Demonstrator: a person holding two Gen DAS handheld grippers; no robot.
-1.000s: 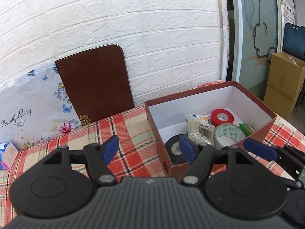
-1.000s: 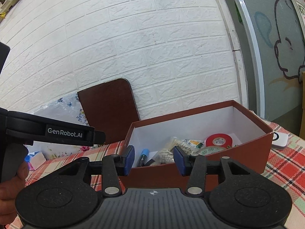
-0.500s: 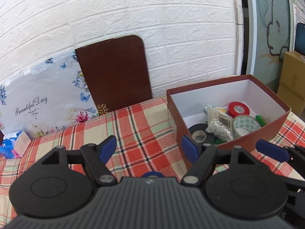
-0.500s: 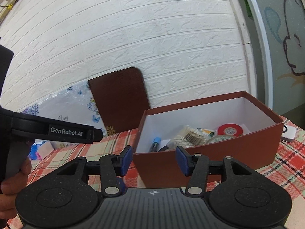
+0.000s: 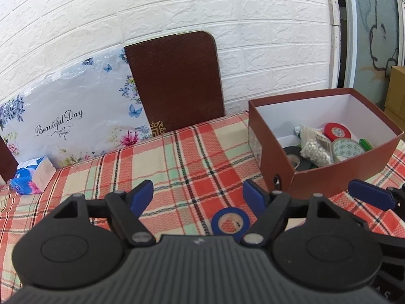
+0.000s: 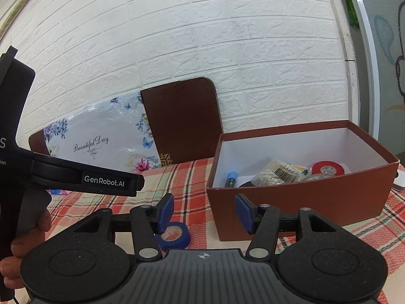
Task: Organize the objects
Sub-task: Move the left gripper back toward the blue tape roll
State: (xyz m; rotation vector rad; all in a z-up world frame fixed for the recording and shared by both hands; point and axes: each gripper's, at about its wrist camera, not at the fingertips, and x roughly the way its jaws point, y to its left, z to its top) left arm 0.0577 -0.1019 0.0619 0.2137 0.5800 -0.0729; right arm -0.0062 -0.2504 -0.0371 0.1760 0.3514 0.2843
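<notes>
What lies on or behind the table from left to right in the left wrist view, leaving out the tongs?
Tissue pack → floral "Beautiful Day" board → dark brown board → blue tape roll → brown box of tapes.

floral board: "Beautiful Day" | left claw: "GenRobot.AI"

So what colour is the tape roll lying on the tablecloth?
Blue tape roll, clearest in the right wrist view.
</notes>
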